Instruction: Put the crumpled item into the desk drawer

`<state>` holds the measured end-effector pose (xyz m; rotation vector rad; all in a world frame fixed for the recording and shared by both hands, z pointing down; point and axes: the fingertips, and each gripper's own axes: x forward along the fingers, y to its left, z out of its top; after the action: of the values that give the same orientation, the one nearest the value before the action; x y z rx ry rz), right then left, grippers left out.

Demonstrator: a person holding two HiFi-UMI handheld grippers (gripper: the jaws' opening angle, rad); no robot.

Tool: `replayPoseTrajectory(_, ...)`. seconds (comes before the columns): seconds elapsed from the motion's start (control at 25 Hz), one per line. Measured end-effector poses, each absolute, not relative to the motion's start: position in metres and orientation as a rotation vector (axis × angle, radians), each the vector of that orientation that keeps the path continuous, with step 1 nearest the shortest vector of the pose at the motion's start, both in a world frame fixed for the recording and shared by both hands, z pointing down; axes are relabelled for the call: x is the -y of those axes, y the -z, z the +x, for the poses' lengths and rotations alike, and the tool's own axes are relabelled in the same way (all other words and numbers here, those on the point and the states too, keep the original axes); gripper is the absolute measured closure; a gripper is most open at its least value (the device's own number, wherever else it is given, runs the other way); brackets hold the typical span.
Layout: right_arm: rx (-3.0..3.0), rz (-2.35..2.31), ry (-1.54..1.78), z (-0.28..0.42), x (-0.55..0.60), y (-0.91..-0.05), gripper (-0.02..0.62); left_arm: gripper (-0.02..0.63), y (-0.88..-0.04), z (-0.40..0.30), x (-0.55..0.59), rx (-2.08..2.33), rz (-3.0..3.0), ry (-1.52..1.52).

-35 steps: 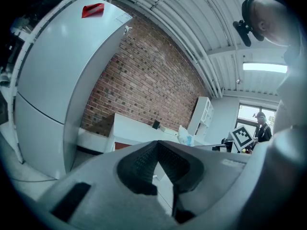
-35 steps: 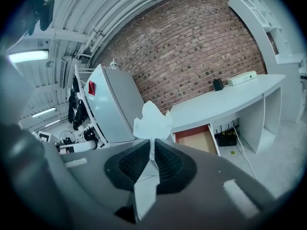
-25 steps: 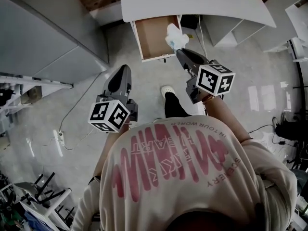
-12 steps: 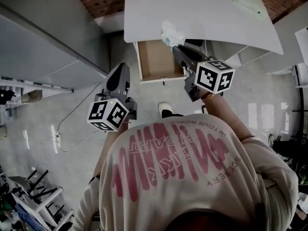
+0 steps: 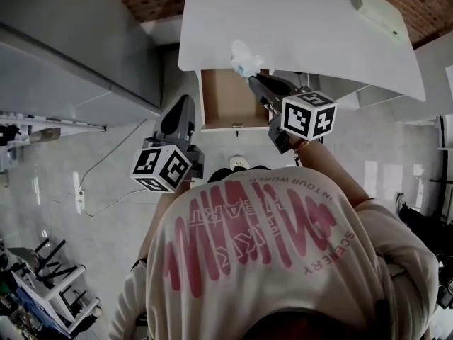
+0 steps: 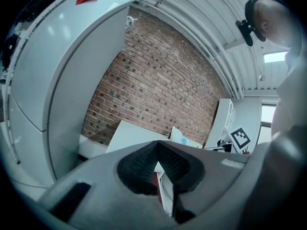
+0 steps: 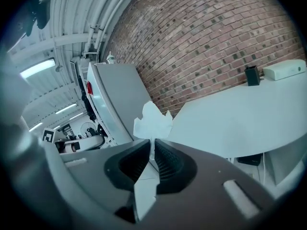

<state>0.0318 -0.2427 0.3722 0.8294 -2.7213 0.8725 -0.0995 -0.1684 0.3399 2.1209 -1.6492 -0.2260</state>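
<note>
The crumpled item (image 7: 152,123) was pinched in the clenched jaws of the right gripper (image 7: 152,150), most of it fanning out beyond their tips, with the open drawer (image 5: 228,103) close beside them. The left gripper (image 6: 157,152) was closed on nothing. By this reading, the tips should be lowered inside the drawer before release.

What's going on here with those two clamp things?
A person holds a gripper in each hand. The right gripper is shut on a crumpled white item, up by the front edge of the white desk, beside the open drawer; it is not yet inside. The left gripper is shut and empty.
</note>
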Motion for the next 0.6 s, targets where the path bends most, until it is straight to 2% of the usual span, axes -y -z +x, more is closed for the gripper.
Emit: replayPoseTrajectory(0.6,2.456,0.686,-1.019,0.027,0.237,-0.494,0.546,0.603,-0.443,-0.095,0.175,1.61,1.924,-0.006)
